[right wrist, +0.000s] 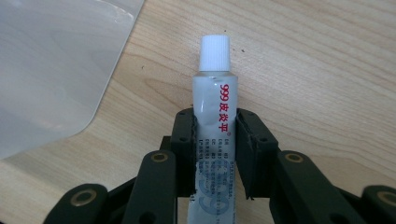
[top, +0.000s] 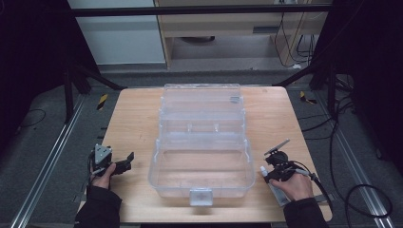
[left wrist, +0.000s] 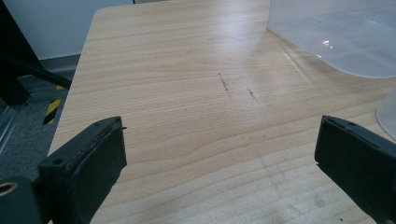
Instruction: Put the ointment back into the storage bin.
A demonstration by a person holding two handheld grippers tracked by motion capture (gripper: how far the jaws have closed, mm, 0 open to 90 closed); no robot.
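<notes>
From the high view, you see one clear plastic box (top: 201, 142) in the middle of the wooden table (top: 133, 123), its lid thrown back toward the far edge; I can see nothing lying in the front compartment or in the tray part behind it. Your right gripper (top: 272, 174) is at the near right corner of the table, just beside the box, and it pinches one white tube (top: 266, 176) whose cap end points toward the far side and whose tail runs back under your hand. Your left gripper (top: 124, 161) rests near the left edge, well apart from the box. In the left gripper view, the two black jaws stand wide apart with only bare wood between them, and a corner of the box (left wrist: 336, 37) shows at the upper right. In the right gripper view, the jaws are pressed on both sides of the tube (right wrist: 215, 116); its long axis runs along the jaws, with the white ribbed cap (right wrist: 215, 52) pointing away from you, beyond the pads, above the table. The box wall (right wrist: 51, 70) is at the left.
</notes>
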